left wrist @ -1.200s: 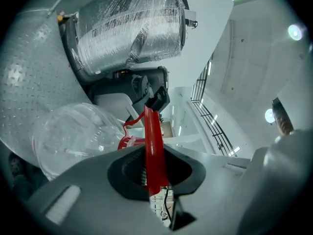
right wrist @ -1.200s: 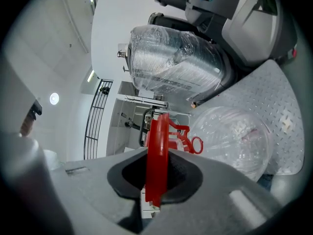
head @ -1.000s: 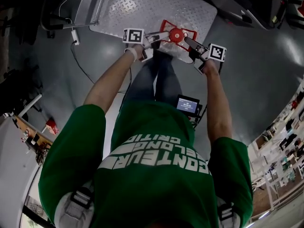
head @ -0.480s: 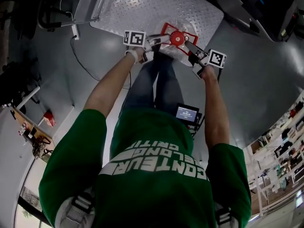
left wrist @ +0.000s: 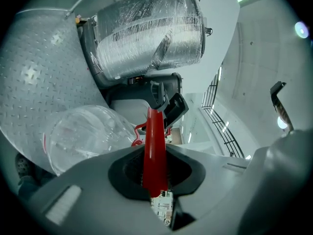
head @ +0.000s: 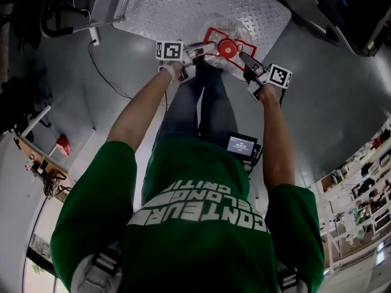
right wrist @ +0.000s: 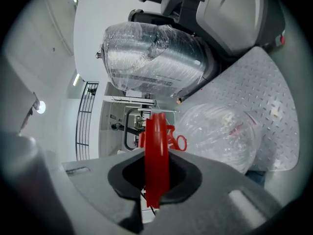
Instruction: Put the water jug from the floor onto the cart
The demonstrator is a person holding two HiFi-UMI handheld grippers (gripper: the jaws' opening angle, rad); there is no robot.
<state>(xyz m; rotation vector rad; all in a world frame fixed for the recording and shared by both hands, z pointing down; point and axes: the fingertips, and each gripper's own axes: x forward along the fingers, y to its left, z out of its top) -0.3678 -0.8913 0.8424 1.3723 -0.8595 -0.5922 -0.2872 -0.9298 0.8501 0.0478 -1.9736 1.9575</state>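
The water jug (right wrist: pixel 217 131) is clear, glossy plastic; its red handle (left wrist: pixel 155 146) is smooth, shiny plastic. The cart deck (head: pixel 183 8) is matt, embossed tread-plate metal. The floor (head: pixel 317 102) looks smooth, faintly glossy. The film-wrapped load (left wrist: pixel 151 31) is crinkled and shiny.

Your green shirt (head: pixel 194 207) carried the only legible print: three lines of white capitals, upside down in the head view. The largest line read roughly "CONTENUR". The two smaller lines looked like "BELONG" and "CRITIC", though not every letter could be confirmed. The small screen (head: pixel 241 144) at your waist showed a lit display with a line of figures too small to read. The left marker cube (head: pixel 169 49) and the right marker cube (head: pixel 279 76) each bore a black-and-white square code pattern with no letters or numbers. In the left gripper view, a small printed label (left wrist: pixel 163 207) was too fine to read.
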